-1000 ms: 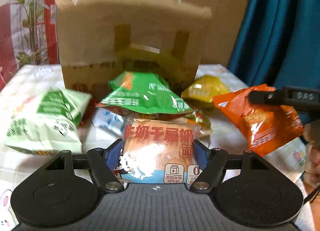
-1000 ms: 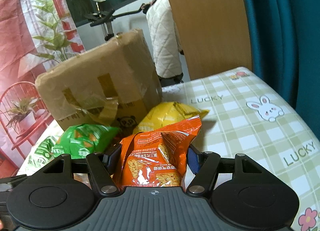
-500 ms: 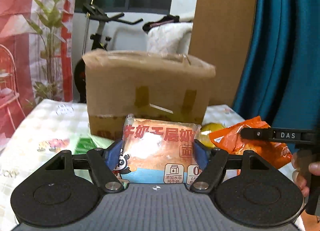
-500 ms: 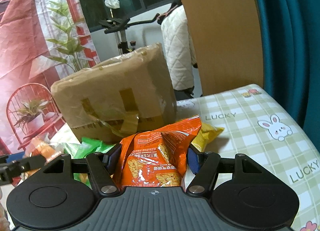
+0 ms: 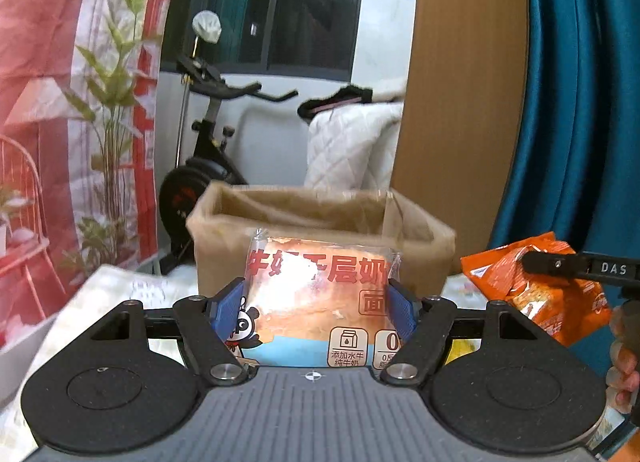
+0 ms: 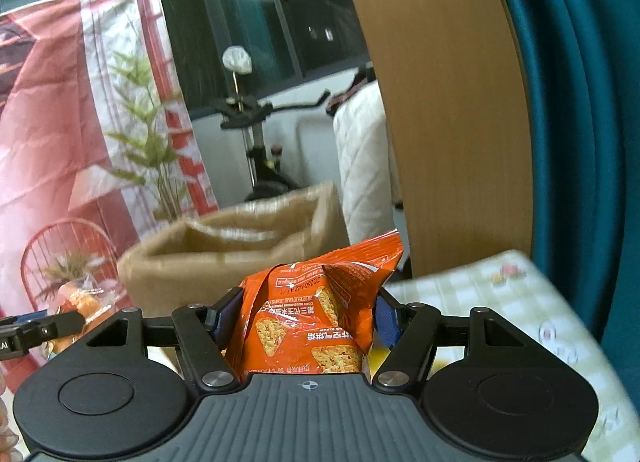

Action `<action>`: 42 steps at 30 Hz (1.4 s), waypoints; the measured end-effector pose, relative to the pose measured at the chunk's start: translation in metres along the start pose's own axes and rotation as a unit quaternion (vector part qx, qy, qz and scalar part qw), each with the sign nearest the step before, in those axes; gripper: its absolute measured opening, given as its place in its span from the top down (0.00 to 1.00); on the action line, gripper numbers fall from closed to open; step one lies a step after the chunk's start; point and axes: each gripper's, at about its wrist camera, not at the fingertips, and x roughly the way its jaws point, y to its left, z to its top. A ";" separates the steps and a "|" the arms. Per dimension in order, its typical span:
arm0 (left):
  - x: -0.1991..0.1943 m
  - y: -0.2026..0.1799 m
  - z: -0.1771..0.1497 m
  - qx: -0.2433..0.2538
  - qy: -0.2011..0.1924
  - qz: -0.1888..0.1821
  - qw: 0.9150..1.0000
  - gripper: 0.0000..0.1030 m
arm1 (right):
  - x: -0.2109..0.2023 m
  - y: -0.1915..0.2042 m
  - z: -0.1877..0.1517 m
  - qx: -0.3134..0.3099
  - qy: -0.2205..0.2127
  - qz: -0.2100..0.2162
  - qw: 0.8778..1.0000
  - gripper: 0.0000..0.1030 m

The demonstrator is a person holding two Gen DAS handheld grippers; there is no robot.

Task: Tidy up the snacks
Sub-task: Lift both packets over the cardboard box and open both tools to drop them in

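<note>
the left gripper (image 5: pixel 316 302) jaws are clamped on a clear-wrapped, peach-coloured bread packet (image 5: pixel 320 294), upright, long axis across the jaws. the right gripper (image 6: pixel 306 314) jaws pinch a crinkled orange chip bag (image 6: pixel 320 302), sealed end pointing up. an open brown cardboard box (image 5: pixel 312 238) sits just beyond both jaws.

Left claw (image 5: pixel 316 304) raised, pointing slightly downward, blue pads pressed on both sides of a bread packet (image 5: pixel 320 294). Right claw (image 6: pixel 306 316) likewise lifted, tilted slightly downward, clamped on an orange chip bag (image 6: pixel 316 314). Fingers of right hand (image 5: pixel 622 366) wrapped around its handle.
</note>
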 end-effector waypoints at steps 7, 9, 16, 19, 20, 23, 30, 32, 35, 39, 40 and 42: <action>0.018 0.004 0.036 0.009 -0.019 0.000 1.000 0.27 | 0.024 0.002 0.053 -0.008 -0.024 0.007 1.000 0.39; 0.026 0.008 0.043 0.009 -0.019 0.000 1.000 0.27 | 0.033 0.003 0.065 -0.011 -0.027 0.010 1.000 0.39; 0.056 0.023 0.065 0.011 -0.008 0.003 1.000 0.27 | 0.078 0.013 0.093 -0.019 -0.023 0.020 0.999 0.39; 0.073 0.028 0.076 0.017 0.001 0.009 1.000 0.27 | 0.102 0.020 0.103 -0.025 -0.024 0.020 0.999 0.39; 0.079 0.030 0.079 0.017 0.003 0.012 1.000 0.27 | 0.110 0.024 0.105 -0.028 -0.022 0.018 0.999 0.39; 0.097 0.035 0.087 0.017 0.013 0.019 1.000 0.27 | 0.137 0.033 0.109 -0.041 -0.014 0.011 0.999 0.39; 0.128 0.037 0.096 0.020 0.030 0.029 0.999 0.27 | 0.184 0.038 0.106 -0.024 0.006 0.002 1.000 0.39; 0.136 0.038 0.097 0.015 0.038 0.034 0.999 0.27 | 0.196 0.042 0.100 -0.027 0.010 0.000 1.000 0.39; 0.147 0.042 0.095 0.010 0.048 0.039 0.998 0.26 | 0.211 0.046 0.091 -0.022 0.024 -0.002 0.999 0.37; 0.147 0.046 0.094 0.017 0.058 0.043 0.997 0.20 | 0.220 0.046 0.080 -0.017 0.040 0.008 0.999 0.17; 0.144 0.046 0.094 0.019 0.060 0.045 0.997 0.20 | 0.219 0.046 0.078 -0.014 0.041 0.009 0.999 0.16; 0.136 0.048 0.096 0.022 0.060 0.047 0.997 0.20 | 0.212 0.044 0.076 -0.004 0.039 0.020 0.999 0.14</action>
